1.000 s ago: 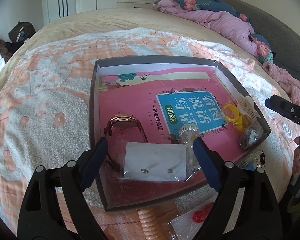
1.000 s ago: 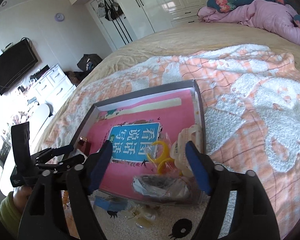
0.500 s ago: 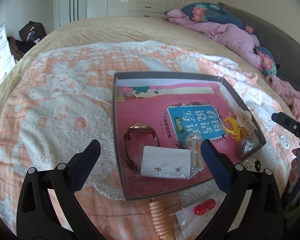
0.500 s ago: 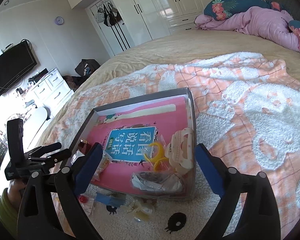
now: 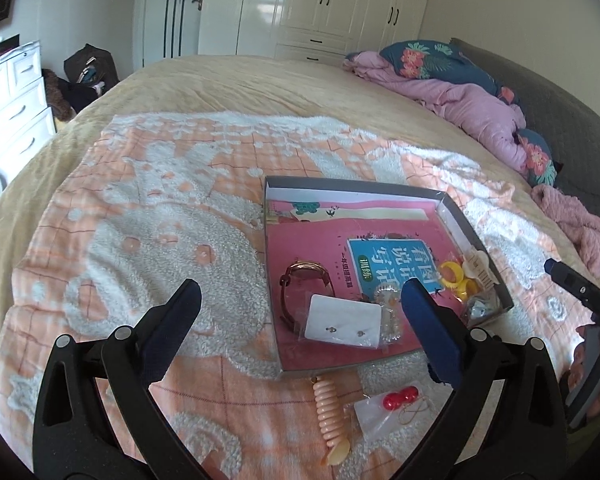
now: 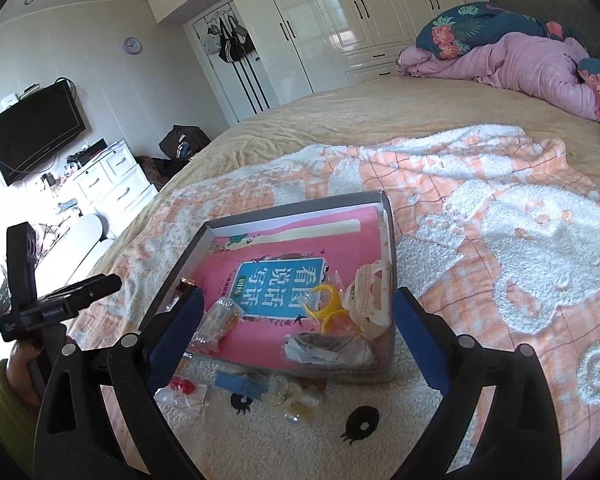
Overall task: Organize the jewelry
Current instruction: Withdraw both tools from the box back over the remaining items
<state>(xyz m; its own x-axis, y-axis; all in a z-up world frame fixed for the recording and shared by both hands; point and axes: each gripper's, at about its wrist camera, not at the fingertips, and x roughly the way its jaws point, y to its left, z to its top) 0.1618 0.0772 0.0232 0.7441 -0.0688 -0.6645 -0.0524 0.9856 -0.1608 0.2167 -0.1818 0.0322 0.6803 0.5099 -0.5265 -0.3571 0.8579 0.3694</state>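
Both tools have pulled back and up from the box since a second ago, so the whole tray now shows beyond their tips and more of the bed comes into view. Left tool (image 5: 298, 302) hangs wide open and holds nothing; right tool (image 6: 296, 308) is likewise spread wide and empty. Ahead of the left tool lies the shallow grey box (image 5: 352, 184), lined by a pink book (image 5: 304, 244) whose blue panel carries large Chinese characters, seemingly 看图说话写话, with a small green tag reading 训练; a smaller line beside it is too fine to read. Inside, just beyond the left tool's tips, sit a rose-gold watch (image 5: 306, 280), a bagged earring card (image 5: 342, 322) and a clear bagged bracelet (image 5: 388, 312); farther toward its right finger are yellow rings (image 5: 454, 278), a cream hair claw (image 5: 480, 268) and a bag of silver pieces (image 5: 478, 308). I judge the job roughly half done, since several things wait outside on the blanket (image 5: 140, 240): a peach coil hair tie (image 5: 330, 408) and a bagged red bead piece (image 5: 398, 400) between the left tool's fingers, nearer than the box, and, between the right tool's fingers, a blue card (image 6: 236, 383) and pale clear trinkets (image 6: 294, 400). Small white print on the left tool's body, seen from the right wrist, is unreadable.
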